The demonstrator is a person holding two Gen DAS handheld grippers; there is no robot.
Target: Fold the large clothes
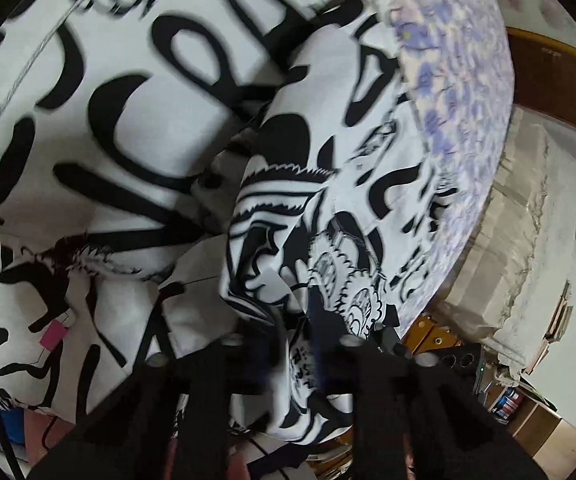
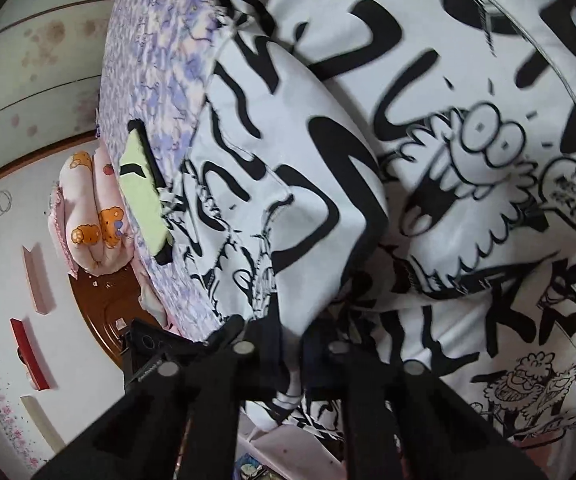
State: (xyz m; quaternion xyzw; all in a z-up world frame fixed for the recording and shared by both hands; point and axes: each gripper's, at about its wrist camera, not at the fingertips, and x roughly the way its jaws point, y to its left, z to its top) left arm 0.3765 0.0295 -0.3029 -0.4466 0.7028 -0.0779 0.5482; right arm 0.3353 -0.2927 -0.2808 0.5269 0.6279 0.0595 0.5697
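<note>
The big black-and-white cartoon shirt [image 1: 136, 128] lies spread on the purple flowered bed [image 1: 460, 92]. The left gripper [image 1: 288, 344] is pinching one folded edge of it, and the right gripper [image 2: 288, 340] is pinching another. If one claw pulls harder, I think the cloth could slip out or slide off the bed's edge, near the green phone [image 2: 142, 196].

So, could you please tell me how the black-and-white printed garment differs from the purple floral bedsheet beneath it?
The printed garment carries bold black lettering and cartoon figures on white; the bedsheet has small purple flowers on a pale ground. The garment is bunched into thick folds, while the bedsheet lies flat. The garment is gripped at its edge by the left gripper and the right gripper; the bedsheet is not gripped. Both are patterned cloth on the same bed.
</note>
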